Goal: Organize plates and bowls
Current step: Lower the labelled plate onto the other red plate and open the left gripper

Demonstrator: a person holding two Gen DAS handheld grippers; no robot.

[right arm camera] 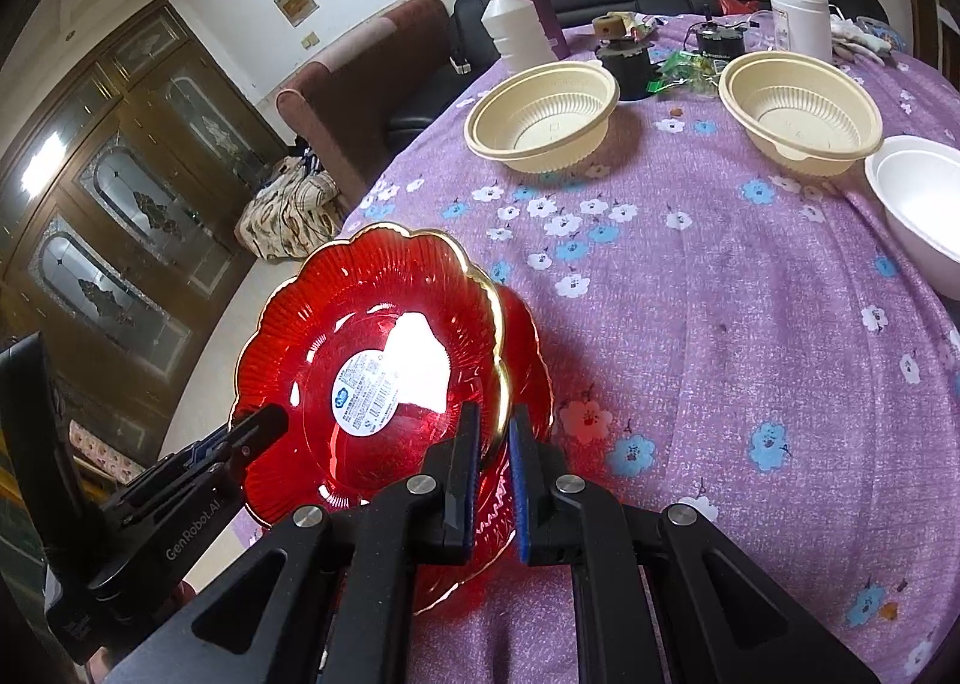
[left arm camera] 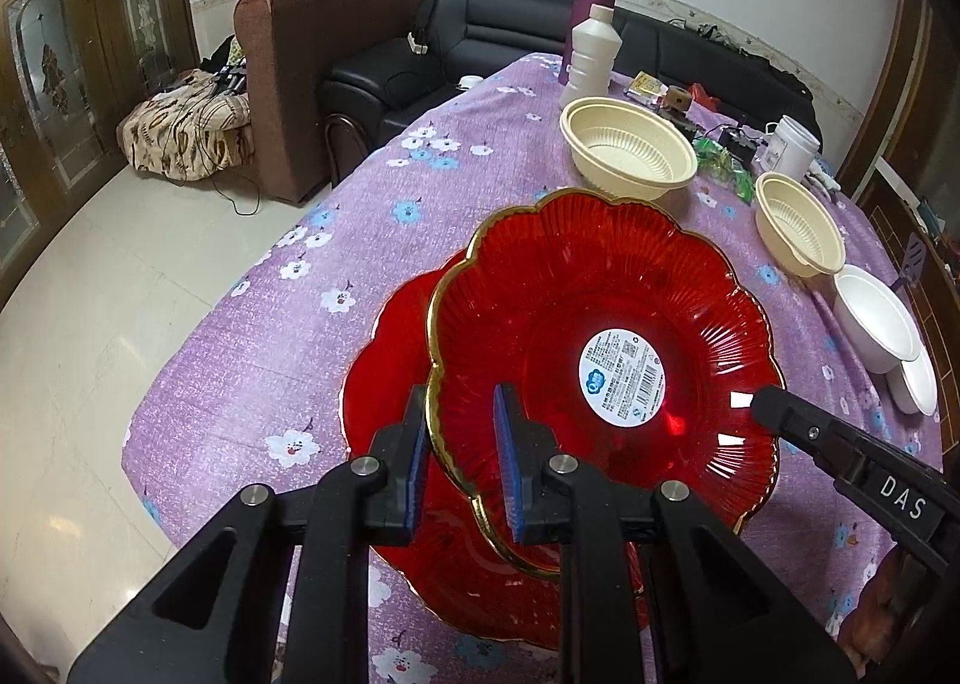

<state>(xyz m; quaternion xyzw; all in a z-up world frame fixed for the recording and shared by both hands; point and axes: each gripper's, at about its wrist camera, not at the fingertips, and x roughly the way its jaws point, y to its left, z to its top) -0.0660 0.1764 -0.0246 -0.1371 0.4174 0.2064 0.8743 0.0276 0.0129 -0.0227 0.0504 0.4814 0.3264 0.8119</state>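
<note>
**Both grippers hold the top red plate over the second one**

Left wrist view: your left gripper [left arm camera: 462, 456] has its fingers narrow and clamped on the gold rim of the top plate [left arm camera: 606, 336]; this plate is tilted and sits above the lower plate [left arm camera: 384, 384], which lies flat on the purple cloth [left arm camera: 252, 360]; your right gripper [left arm camera: 762, 405] grips the opposite rim; further away stand two cream bowls [left arm camera: 630, 147], and two white bowls [left arm camera: 876, 321] are at the right edge.

Right wrist view: your right gripper [right arm camera: 492, 444] has its fingers close together on the rim of the top plate [right arm camera: 372, 348]; the lower plate [right arm camera: 528, 366] shows under it, to the right; your left gripper [right arm camera: 270, 423] holds the far rim; the cream bowls [right arm camera: 543, 114] stand well apart from the plates, behind them.
</note>
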